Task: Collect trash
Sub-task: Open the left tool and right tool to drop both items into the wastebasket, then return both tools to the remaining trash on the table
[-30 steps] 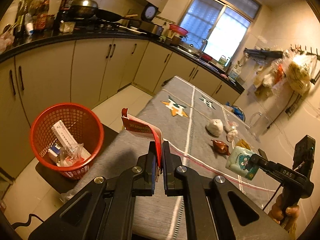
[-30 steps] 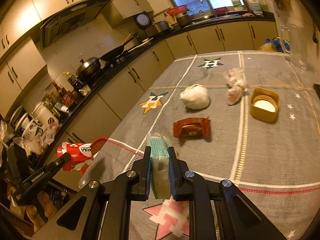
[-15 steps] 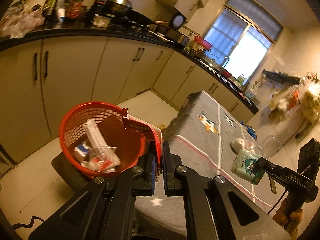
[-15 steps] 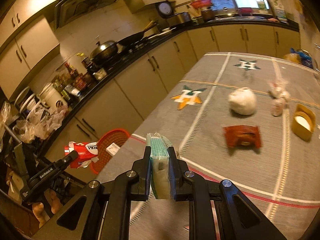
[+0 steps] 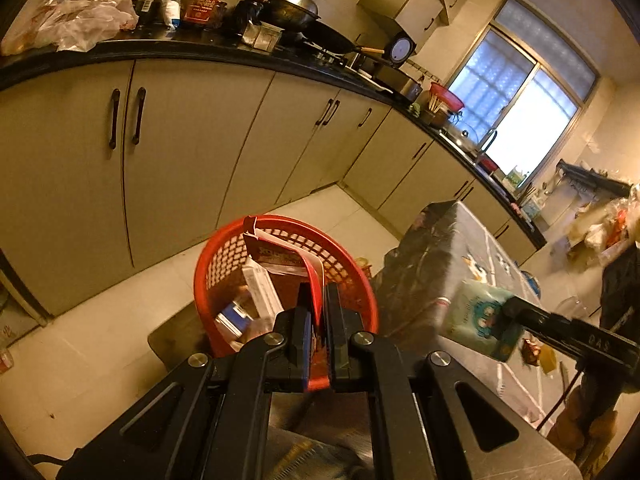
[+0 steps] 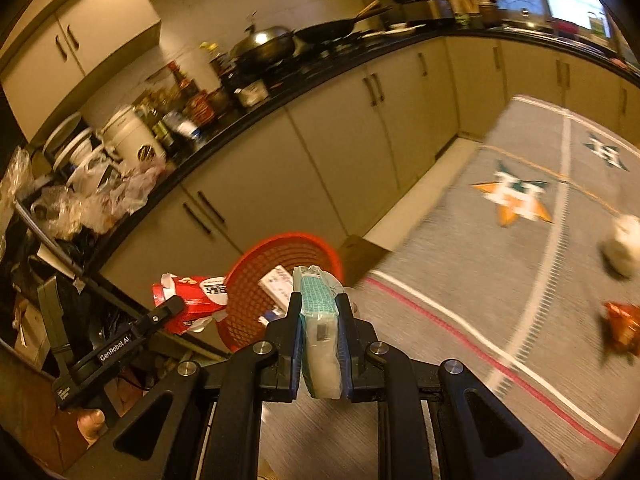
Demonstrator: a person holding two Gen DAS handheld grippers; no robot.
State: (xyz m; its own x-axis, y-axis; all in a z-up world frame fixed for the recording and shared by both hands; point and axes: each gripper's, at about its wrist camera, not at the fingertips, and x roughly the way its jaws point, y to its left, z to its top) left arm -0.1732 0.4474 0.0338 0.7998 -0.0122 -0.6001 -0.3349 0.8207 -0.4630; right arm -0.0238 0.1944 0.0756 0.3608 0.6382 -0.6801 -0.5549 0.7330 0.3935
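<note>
We've got the left gripper [image 5: 316, 316] clenched on a red-and-white torn snack wrapper [image 5: 286, 258] over the round red mesh plastic basket [image 5: 280, 224]; the right gripper [image 6: 319, 316] clamps a teal-printed tissue pack [image 6: 318, 312] short of it. Dropping the pack now probably misses onto the floor, and the floppy wrapper might catch the rim.

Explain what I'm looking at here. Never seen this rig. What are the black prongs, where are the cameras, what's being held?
No robot arm: a person carries one two-finger gripper in each hand, each with a fisheye camera looking along its fingers. The black prongs are those fingers. In the left wrist view, the left gripper is shut on a red wrapper by the red basket, which already holds some packaging. In the right wrist view, the right gripper is shut on a teal tissue pack. On the grey tablecloth lie a white wad and an orange-brown wrapper.
</note>
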